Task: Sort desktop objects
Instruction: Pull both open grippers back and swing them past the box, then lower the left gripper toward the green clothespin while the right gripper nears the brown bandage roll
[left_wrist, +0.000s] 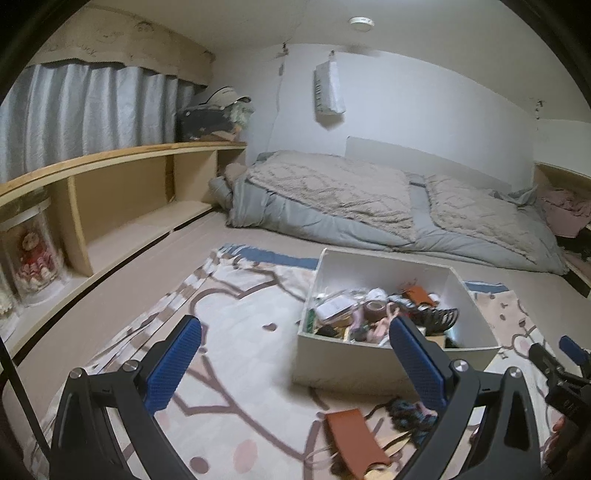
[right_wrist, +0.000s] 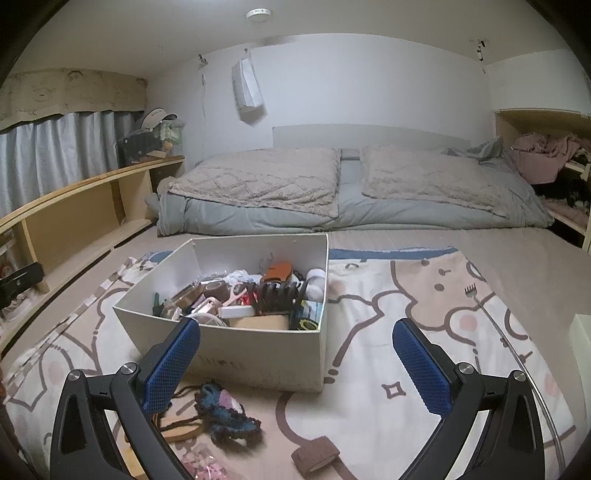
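A white open box (left_wrist: 391, 363) (right_wrist: 258, 354) full of several small items stands on a patterned blanket (left_wrist: 240, 332) (right_wrist: 406, 295). In front of it lie a brown leather case (left_wrist: 354, 439), a dark blue crocheted piece (left_wrist: 410, 410) (right_wrist: 229, 410), a brown tape roll (right_wrist: 316, 456) and a pink packet (right_wrist: 207, 469). My left gripper (left_wrist: 295, 332) hovers open, left of and before the box, holding nothing. My right gripper (right_wrist: 295, 332) is open over the box's front wall, nothing between its fingers. It also shows at the left wrist view's right edge (left_wrist: 565, 369).
A back scratcher (right_wrist: 491, 317) lies on the blanket to the right. Grey and beige bedding (right_wrist: 351, 188) is piled behind. Wooden shelves (left_wrist: 122, 192) run along the left with a doll in a clear case (left_wrist: 33, 254). Clothes (right_wrist: 546, 151) fill a right-hand shelf.
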